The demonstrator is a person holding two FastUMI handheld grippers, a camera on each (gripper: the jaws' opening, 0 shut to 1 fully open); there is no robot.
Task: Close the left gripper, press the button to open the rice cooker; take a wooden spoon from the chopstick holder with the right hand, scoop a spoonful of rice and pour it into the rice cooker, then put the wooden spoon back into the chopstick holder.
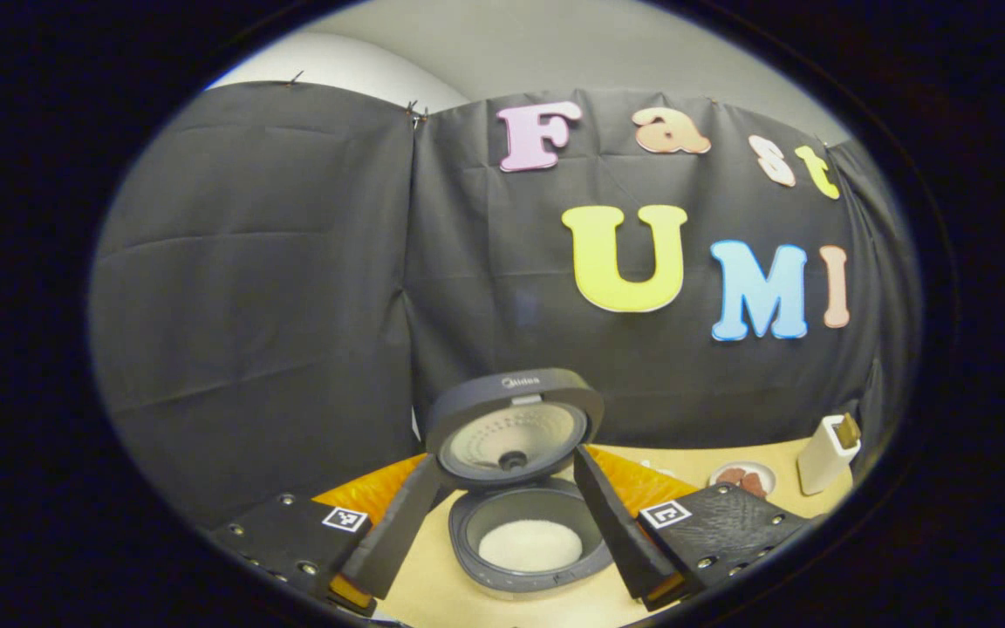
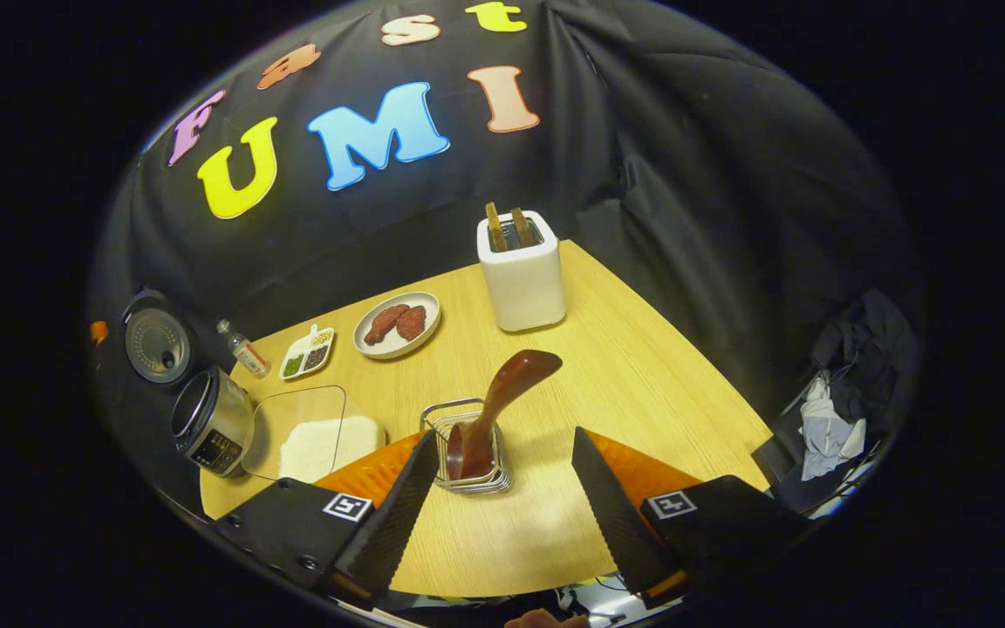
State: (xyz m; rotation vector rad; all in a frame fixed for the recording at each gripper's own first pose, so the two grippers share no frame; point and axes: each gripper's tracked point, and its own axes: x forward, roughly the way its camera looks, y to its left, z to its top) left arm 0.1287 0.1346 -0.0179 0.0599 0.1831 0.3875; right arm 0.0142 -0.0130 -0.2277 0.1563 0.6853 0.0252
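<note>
In the left gripper view, the left tongs [image 1: 509,484] stand spread wide with nothing between their 2 fingers, which frame the rice cooker [image 1: 530,536] just ahead. Its lid [image 1: 513,427] is swung up and back, the inner side facing the camera, and a patch of white rice [image 1: 529,545] lies at the bottom of the pot. The cooker sits on the pale wooden tabletop [image 1: 546,606]. Farther right in that view are a small plate [image 1: 743,478] with dark reddish pieces and a white box [image 1: 827,453] near the black cloth wall.

In the right gripper view, the right tongs [image 2: 502,458] are likewise wide open and grip nothing. Between their fingertips, a little ahead, stands the wire chopstick holder [image 2: 470,453] on the tabletop, and the wooden spoon [image 2: 495,406] stands in it, leaning up and to the right, with 1 broad rounded end above the rim. Beyond it the white box [image 2: 522,270] holds 2 brown sticks upright, well apart from the holder. To its left lies the plate [image 2: 397,324], then a small divided tray [image 2: 307,352] and a little bottle [image 2: 242,349]. Nearer the left edge a clear container [image 2: 315,436] holds white rice, and beside it the rice cooker [image 2: 210,419] stands with its lid [image 2: 156,336] raised.
</note>
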